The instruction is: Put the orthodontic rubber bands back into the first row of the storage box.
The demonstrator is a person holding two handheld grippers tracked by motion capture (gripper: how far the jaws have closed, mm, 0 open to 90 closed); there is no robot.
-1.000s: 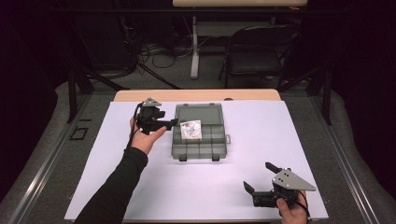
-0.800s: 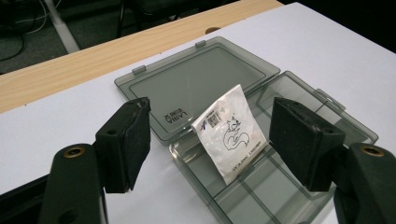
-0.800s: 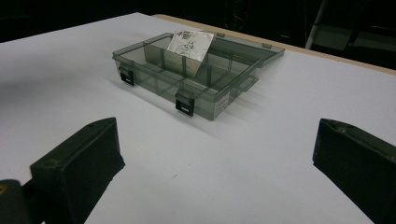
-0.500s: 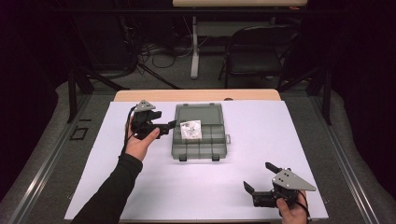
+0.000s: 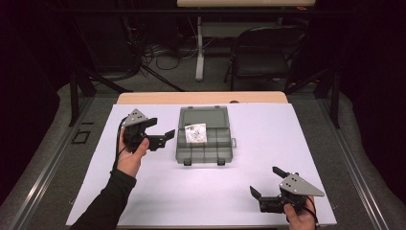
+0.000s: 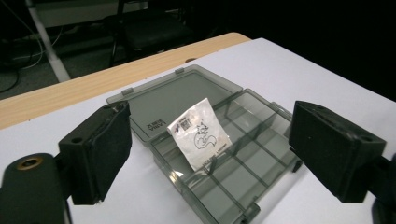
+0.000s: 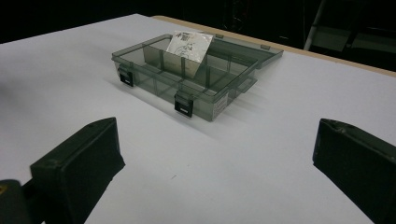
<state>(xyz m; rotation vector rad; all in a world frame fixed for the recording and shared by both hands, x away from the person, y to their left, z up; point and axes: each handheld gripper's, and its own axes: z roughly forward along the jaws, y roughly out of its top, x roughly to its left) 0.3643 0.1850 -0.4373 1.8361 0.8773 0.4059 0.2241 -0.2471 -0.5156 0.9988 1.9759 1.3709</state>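
A smoky-grey compartment box (image 5: 203, 136) lies open at the middle of the white-covered bench (image 5: 249, 191), its lid flat behind it and a small white printed packet (image 5: 195, 132) leaning in a rear-left compartment. The left tool (image 5: 162, 129) hovers just beside the box's left side, jaws apart and empty. The right tool (image 5: 268, 181) sits near the front right corner, well apart from the box, jaws likewise spread wide.

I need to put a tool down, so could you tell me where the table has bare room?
Bare sheet lies between the organizer box and the right gripper, and right of the box toward the table edge. It is tight between the left gripper and the box.
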